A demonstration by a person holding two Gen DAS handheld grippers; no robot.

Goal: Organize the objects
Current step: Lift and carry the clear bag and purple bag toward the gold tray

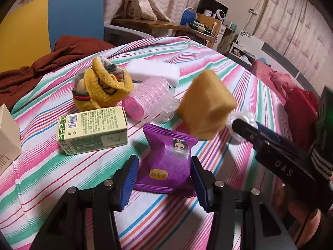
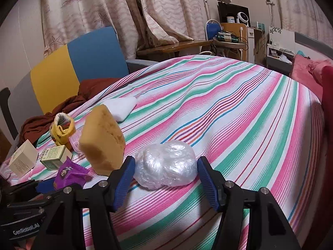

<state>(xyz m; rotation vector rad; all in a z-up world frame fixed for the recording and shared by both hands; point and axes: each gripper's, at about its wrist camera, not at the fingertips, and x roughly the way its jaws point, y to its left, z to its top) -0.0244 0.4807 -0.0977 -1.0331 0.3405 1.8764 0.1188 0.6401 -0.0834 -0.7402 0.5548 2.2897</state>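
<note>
— Where is your left hand-held gripper (image 1: 164, 179)?

— Down over the purple snack packet (image 1: 169, 162) on the striped bedspread (image 1: 208, 66). My pads flank it, but I can't tell whether they press it yet.

— And the right hand-held gripper (image 2: 166, 177)?

— Its jaws sit on both sides of the clear plastic bundle (image 2: 166, 164), apparently touching; a firm clamp I can't confirm. The yellow sponge (image 2: 102, 141) stands just beside it, with the green box (image 1: 93, 129) further left.

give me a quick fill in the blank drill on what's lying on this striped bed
1. The snack packet between the left hand-held gripper fingers is ____ in colour.
2. The right hand-held gripper brackets a ball of crumpled clear ____.
3. The small carton with a barcode is mostly ____.
4. The sock bundle is mainly ____.

Missing words: purple; plastic; green; yellow
</note>
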